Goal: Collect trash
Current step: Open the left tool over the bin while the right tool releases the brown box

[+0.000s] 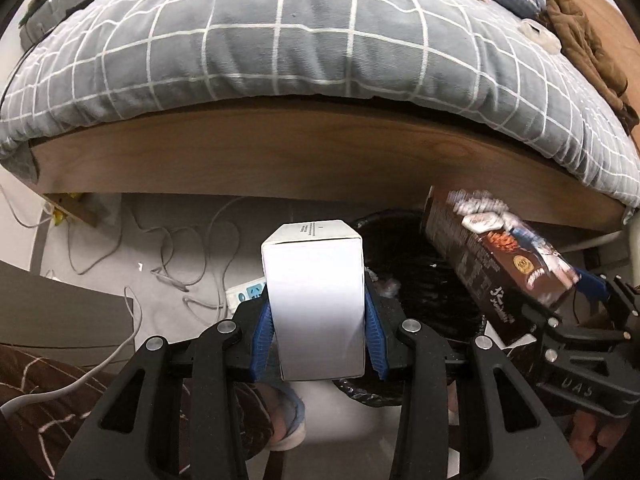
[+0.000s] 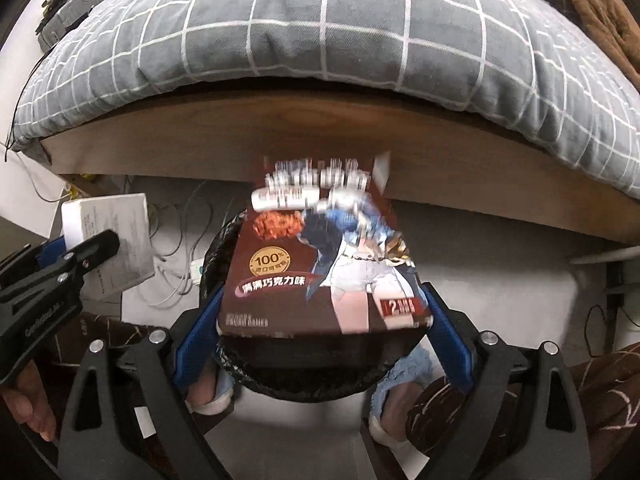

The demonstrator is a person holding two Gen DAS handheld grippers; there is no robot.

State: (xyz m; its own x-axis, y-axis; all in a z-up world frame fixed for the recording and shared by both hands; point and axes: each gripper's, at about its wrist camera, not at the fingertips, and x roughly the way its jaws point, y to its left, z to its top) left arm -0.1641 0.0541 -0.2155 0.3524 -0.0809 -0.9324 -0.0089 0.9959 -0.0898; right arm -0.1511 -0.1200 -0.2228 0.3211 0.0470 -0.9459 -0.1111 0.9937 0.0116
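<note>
My left gripper (image 1: 316, 300) is shut on a plain white box (image 1: 316, 276), its blue pads pressing on both sides. It hangs just left of a black bag-lined trash bin (image 1: 416, 276) on the floor. In the right wrist view my right gripper (image 2: 323, 298) is shut on a brown chocolate snack box (image 2: 320, 264), held directly over the bin (image 2: 218, 248); the box's upper part is blurred. The brown box (image 1: 500, 264) and right gripper (image 1: 560, 304) also show in the left wrist view, tilted over the bin's right side. The left gripper (image 2: 86, 250) with the white box (image 2: 116, 232) shows at the left.
A bed with a grey checked duvet (image 1: 300, 32) and a wooden side board (image 1: 320, 152) rises just behind the bin. Cables and a white power strip (image 1: 244, 294) lie on the floor to the left. A person's slippered feet (image 2: 216, 392) stand beside the bin.
</note>
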